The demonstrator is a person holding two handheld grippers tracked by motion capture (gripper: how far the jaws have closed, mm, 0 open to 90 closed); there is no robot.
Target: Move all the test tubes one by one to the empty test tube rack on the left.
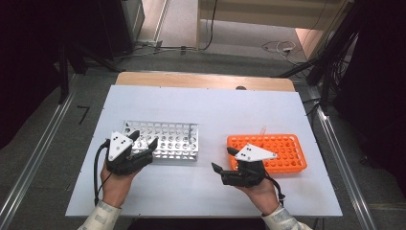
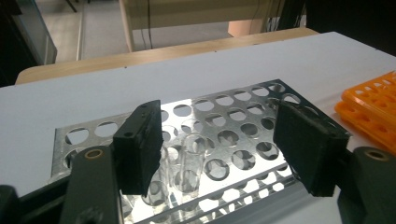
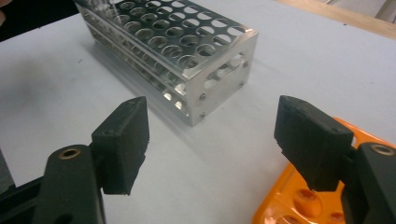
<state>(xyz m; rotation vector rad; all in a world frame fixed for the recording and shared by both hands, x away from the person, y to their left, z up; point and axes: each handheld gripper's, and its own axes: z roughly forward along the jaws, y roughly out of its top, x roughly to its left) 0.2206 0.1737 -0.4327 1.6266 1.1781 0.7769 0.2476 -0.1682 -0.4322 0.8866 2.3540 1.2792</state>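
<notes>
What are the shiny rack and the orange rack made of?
The shiny rack looks like metal, likely polished aluminium or steel: it mirrors light and has small screws on its end. The orange rack looks like moulded plastic, bright and smooth. The tube in the shiny rack looks clear, glass or plastic.

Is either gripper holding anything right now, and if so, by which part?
Nothing is held. The left gripper has its jaws open over the metal rack, a clear tube standing free between them. The right gripper is open over bare table.

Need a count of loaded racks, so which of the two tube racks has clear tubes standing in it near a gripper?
The metal rack by the left gripper: clear tubes stand there, unlike the orange rack.
</notes>
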